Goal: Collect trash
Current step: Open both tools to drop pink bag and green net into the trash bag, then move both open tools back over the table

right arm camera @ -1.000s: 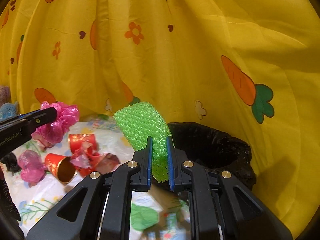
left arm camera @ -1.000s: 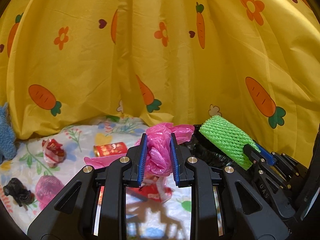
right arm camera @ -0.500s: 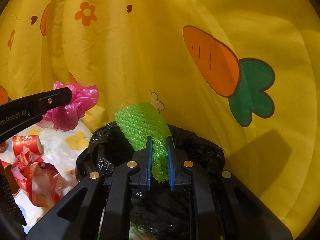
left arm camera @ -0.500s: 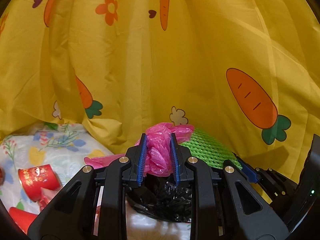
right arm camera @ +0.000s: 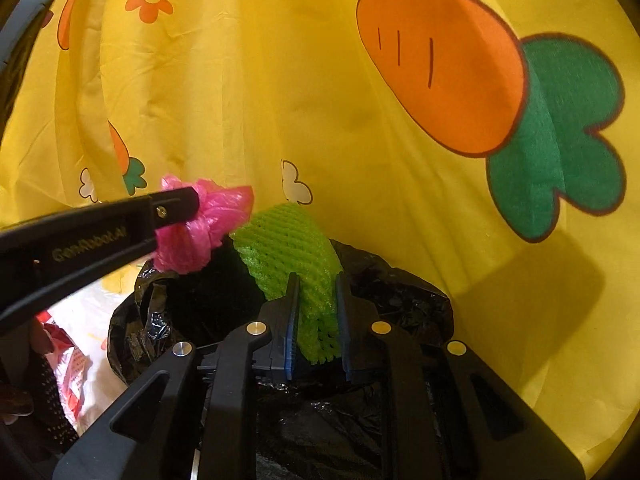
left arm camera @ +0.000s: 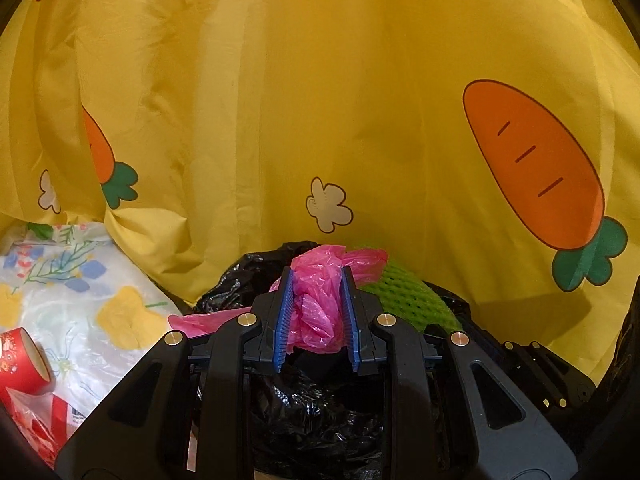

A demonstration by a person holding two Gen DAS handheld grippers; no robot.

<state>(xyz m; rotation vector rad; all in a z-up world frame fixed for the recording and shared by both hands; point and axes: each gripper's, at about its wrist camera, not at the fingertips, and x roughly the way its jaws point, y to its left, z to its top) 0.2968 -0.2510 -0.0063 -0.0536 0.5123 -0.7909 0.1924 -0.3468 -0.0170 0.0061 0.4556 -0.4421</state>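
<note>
Warm, fairly dim light; soft shadow on yellow curtain [right arm camera: 532, 292] lower right. Heavy fisheye bending, dark vignette corners, slight softness.

- A white tablecloth [left arm camera: 80, 288] printed with blue and yellow flowers covers the supporting surface.
- 1 red paper cup [left arm camera: 20, 360] lies on its side at the near left.
- Crumpled red-and-clear wrappers [left arm camera: 36, 424] lie just beside it, nearer.
- A black trash bag [right arm camera: 400, 292] sits open at the right, against the yellow carrot-print curtain [left arm camera: 360, 100].
</note>
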